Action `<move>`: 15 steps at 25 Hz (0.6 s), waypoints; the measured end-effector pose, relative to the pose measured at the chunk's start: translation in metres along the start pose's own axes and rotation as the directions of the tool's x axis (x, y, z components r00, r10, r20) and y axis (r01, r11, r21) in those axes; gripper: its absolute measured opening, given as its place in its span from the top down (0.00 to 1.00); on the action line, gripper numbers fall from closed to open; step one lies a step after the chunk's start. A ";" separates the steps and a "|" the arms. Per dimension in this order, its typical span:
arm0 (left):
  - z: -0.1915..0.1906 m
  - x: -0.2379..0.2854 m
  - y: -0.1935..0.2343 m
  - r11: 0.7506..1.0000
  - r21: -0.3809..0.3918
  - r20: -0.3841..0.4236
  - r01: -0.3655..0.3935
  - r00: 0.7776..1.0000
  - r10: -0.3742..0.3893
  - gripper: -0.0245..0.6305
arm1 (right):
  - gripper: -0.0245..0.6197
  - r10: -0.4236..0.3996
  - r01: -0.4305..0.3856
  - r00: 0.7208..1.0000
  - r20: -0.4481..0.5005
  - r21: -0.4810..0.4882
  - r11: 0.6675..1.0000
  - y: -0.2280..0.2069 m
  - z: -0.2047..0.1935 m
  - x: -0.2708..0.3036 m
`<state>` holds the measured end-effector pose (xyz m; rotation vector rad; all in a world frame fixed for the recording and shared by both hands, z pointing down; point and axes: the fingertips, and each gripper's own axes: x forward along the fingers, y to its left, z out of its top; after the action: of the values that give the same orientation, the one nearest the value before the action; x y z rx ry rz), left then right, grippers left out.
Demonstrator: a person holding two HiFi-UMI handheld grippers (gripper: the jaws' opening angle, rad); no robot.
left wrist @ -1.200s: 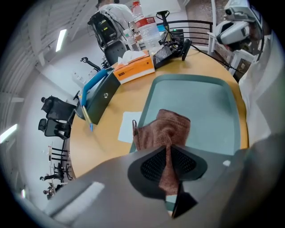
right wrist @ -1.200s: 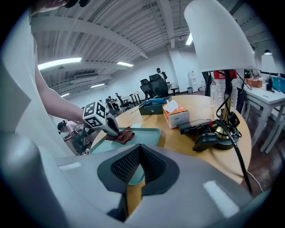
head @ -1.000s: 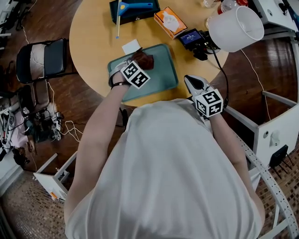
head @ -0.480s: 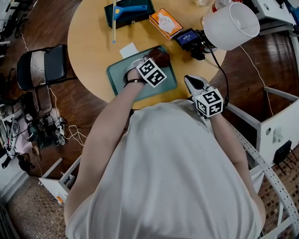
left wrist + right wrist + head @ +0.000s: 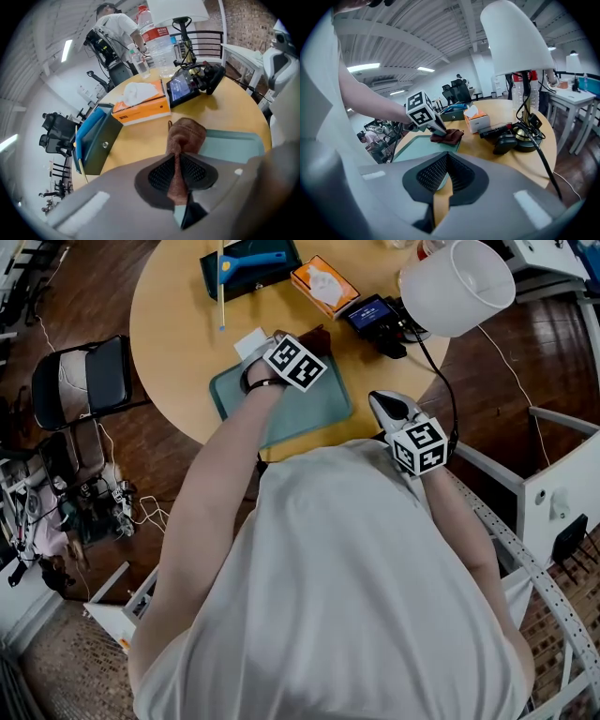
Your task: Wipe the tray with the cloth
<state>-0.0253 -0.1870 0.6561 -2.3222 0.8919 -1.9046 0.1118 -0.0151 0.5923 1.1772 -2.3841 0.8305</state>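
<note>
A round wooden table [image 5: 178,324] on dark plank floor [image 5: 122,277], black chair [image 5: 89,376] beside.

Person wears a white shirt [image 5: 347,587] and a dark band [image 5: 251,384] at the left wrist. Left hand-held gripper [image 5: 314,341] and right hand-held gripper [image 5: 382,401]: grey shells, black mesh-textured pads [image 5: 431,173], black-and-white marker cube [image 5: 418,446] behind each.

No words or numbers can be read. The bottle [image 5: 157,42] bears a red label and the orange box [image 5: 140,108] some print, both too small to make out.
</note>
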 end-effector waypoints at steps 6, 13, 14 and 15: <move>-0.019 0.003 -0.004 1.000 0.021 -0.040 -0.003 0.999 0.004 0.41 | 0.96 0.001 -0.001 1.000 -0.006 -0.003 1.000 -0.003 0.001 -0.001; -0.082 -0.010 0.010 0.999 0.013 -0.080 -0.040 0.996 0.041 0.41 | 0.96 0.030 -0.030 0.999 -0.016 -0.031 0.999 0.007 0.004 0.008; -0.095 -0.012 0.013 0.999 0.010 -0.092 -0.049 0.995 0.049 0.41 | 0.96 0.036 -0.036 0.999 -0.018 -0.036 0.999 0.009 0.005 0.010; -0.110 -0.014 0.017 0.998 0.002 -0.104 -0.057 0.993 0.057 0.41 | 0.96 0.042 -0.043 0.999 -0.020 -0.041 0.998 0.012 0.006 0.012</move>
<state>-0.1331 -0.1577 0.6665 -2.1909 0.9571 -2.0184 0.0945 -0.0202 0.5905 1.1012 -2.4070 0.7975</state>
